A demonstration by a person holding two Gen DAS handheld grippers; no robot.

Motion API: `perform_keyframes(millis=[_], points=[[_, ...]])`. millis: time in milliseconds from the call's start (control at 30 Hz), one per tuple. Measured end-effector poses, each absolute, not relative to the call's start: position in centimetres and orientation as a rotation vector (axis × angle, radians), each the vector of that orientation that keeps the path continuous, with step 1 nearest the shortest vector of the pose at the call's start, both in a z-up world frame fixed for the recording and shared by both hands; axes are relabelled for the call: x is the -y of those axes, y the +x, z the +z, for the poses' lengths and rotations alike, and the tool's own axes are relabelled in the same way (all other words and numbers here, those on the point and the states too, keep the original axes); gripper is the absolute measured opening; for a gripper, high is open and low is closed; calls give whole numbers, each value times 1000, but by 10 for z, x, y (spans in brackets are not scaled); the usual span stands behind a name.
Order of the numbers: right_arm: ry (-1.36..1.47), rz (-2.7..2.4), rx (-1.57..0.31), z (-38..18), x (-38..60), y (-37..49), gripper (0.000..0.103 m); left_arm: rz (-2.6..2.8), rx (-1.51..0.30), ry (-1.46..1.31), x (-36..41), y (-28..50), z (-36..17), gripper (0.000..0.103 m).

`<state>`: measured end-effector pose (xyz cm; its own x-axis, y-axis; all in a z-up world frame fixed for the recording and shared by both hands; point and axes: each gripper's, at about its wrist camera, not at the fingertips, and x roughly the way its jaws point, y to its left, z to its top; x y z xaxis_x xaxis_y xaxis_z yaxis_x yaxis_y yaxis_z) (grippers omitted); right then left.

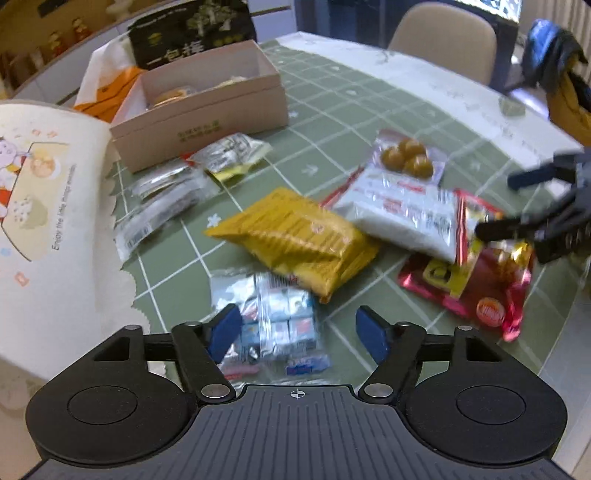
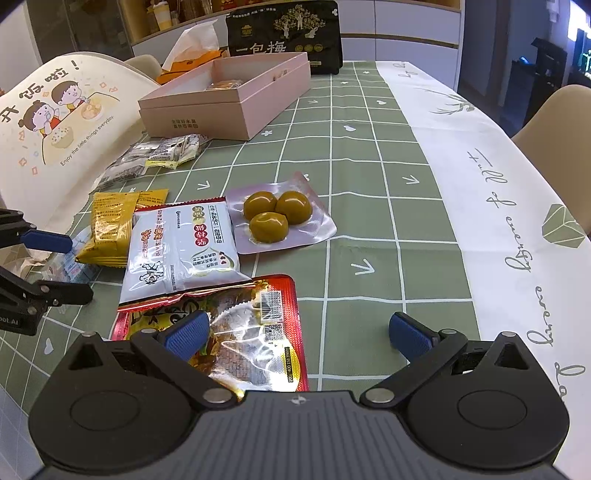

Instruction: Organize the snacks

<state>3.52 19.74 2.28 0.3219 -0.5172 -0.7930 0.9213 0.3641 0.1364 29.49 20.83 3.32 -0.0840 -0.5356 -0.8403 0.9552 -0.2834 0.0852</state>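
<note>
Between left tongs [image 1: 295, 332], blurry clear packet [image 1: 273, 317], seemingly lengthwise.

White packet [image 2: 177, 247] overlaps yellow packet [image 2: 110, 229], box [image 2: 225, 99] behind.

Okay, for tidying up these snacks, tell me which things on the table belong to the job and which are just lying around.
Part of the job:
- pink box
- yellow packet
- white packet
- red packet
- pack of three green balls
- small clear packets
- bluish packet under the open left gripper

Just lying about:
- black bag
- tissue pack
- cartoon bag
- chair
</note>
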Motion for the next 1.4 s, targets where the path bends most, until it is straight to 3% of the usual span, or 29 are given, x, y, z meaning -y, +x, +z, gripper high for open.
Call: perform_keyframes(millis=[267, 300, 333, 433, 467, 500, 633, 733, 1067, 1100, 1200, 1400], points=[[667, -969, -796, 27, -187, 35, 103, -1489, -827, 783, -190, 338, 24, 79], [677, -932, -831, 31, -182, 36, 98, -1484, -835, 764, -189, 340, 24, 79], [678, -903, -854, 37, -178, 36, 87, -1480, -843, 755, -187, 340, 25, 79], [582, -877, -844, 69, -171, 45, 83, -1454, -858, 747, -184, 338, 26, 79], [533, -856, -836, 84, -166, 55, 83, -1439, -860, 739, -185, 337, 26, 77], [504, -830, -835, 94, -160, 64, 84, -1427, -862, 728, -184, 336, 27, 66], [521, -733, -856, 119, -116, 118, 85, -1387, -956, 600, -201, 347, 34, 65], [621, -762, -837, 112, -73, 162, 85, -1348, -999, 512, -224, 353, 41, 65], [475, -881, -879, 33, -34, 246, 85, -1347, -1083, 425, -275, 348, 58, 65], [485, -871, -883, 30, -32, 245, 84, -1347, -1087, 421, -277, 349, 59, 65], [593, -780, -898, 36, -26, 235, 54, -1326, -1056, 405, -280, 352, 66, 65], [630, -667, -880, 77, -66, 180, 53, -1195, -942, 416, -275, 364, 83, 65]])
